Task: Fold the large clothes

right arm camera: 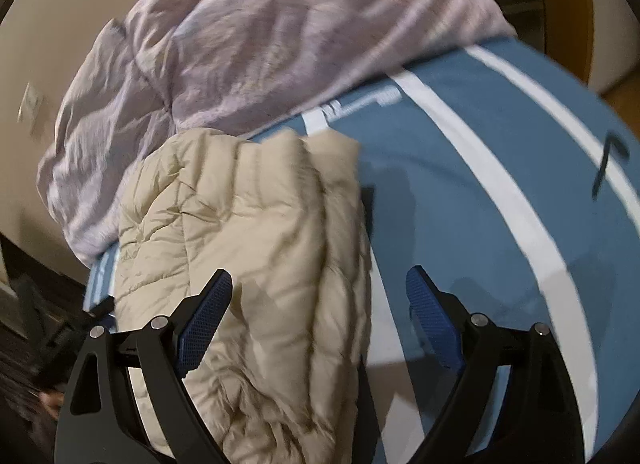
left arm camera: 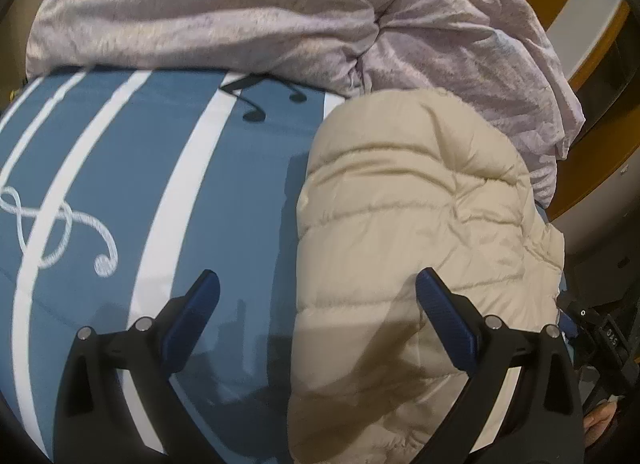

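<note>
A folded cream puffer jacket point(left arm camera: 420, 232) lies on the blue-striped bed point(left arm camera: 160, 192), its far edge touching a lilac duvet point(left arm camera: 240, 12) — both the left hand-held gripper point(left arm camera: 318, 296) and right hand-held gripper point(right arm camera: 320, 294) hover wide open, holding nothing.

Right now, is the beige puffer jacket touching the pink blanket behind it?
Touching. In the right wrist view the puffer jacket's far edge lies right against the pink blanket with no blue bedsheet showing between them; the left wrist view shows the same overlap.

Dim, fisheye-warped, right view blurred
</note>
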### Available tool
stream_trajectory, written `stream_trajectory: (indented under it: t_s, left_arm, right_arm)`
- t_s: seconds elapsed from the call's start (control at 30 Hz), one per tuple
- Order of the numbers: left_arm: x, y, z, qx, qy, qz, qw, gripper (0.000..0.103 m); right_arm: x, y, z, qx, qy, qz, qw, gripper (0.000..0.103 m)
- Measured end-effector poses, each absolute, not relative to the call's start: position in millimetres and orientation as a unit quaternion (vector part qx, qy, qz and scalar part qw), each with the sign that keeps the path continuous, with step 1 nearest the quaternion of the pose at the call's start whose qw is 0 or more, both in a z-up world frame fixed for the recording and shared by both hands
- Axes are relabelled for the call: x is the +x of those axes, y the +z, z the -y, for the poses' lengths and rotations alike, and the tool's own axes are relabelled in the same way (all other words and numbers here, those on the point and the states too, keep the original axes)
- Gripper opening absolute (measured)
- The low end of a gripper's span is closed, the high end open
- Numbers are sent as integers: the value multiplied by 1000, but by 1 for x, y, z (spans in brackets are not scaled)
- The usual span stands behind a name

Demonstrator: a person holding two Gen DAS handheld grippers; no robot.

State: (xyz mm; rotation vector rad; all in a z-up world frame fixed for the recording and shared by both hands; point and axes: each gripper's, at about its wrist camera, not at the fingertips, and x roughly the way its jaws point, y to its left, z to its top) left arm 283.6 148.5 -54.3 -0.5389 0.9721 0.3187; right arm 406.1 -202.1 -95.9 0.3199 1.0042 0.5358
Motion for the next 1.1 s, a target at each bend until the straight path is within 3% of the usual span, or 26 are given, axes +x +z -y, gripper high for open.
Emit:
stream_trajectory:
  t_s: [0.8, 0.9, 0.97, 1.1]
  left_arm:
    - [305, -60, -159, -300, 85, -477, 822, 98]
    - [310, -63, -163, -312, 76, -481, 816, 98]
    - [314, -68, -168, -327, 68, -484, 809, 98]
    - [319, -79, -176, -367, 48, -488, 790, 98]
  right_arm:
    - [430, -145, 171, 246, 347, -569, 704, 95]
    - [432, -147, 167, 252, 360, -572, 693, 88]
    - [434, -151, 165, 259, 369, -575, 683, 75]
    - [435, -155, 166, 279, 385, -572, 668, 62]
